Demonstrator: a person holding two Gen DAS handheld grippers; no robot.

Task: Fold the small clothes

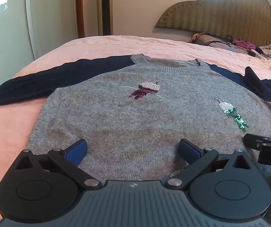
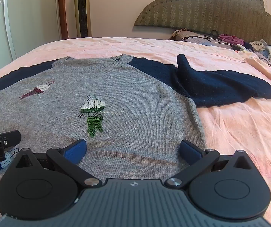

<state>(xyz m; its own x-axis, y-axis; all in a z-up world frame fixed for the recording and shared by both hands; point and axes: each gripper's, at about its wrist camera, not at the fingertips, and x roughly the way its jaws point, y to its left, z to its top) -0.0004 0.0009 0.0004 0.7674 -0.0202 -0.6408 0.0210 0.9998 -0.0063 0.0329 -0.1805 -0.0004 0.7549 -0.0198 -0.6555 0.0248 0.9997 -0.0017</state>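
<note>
— Lying flat on the pink bed (image 1: 116, 43), directly ahead of and beneath both grippers: small grey knit sweater (image 1: 135, 113), front up, neckline pointing away, navy sleeves spreading out to either side.

— And hovering above its lower part, near the hem?

— Left gripper (image 1: 133, 148), tilting downward, blue pads (image 1: 77, 149) standing wide apart, clamping nothing. Grey knit showing between them.

— Same on the other side?

— Right gripper (image 2: 133, 149), also spreading fully apart, gripping nothing, sitting nearer the sweater's right edge. Showing just ahead of it, a green sequin bird (image 2: 92, 116); further ahead and to its left, a red sequin bird (image 2: 37, 90).

— Sleeves lying smooth?

— Left navy sleeve (image 1: 40, 83) stretching out flat beyond the left gripper. Right navy sleeve (image 2: 220, 87) bunching up, one fold poking upward near the shoulder.

— Further ahead?

— Resting well beyond the right gripper, by the padded headboard (image 2: 211, 9): a heap of mixed clothes (image 2: 258, 49).
</note>
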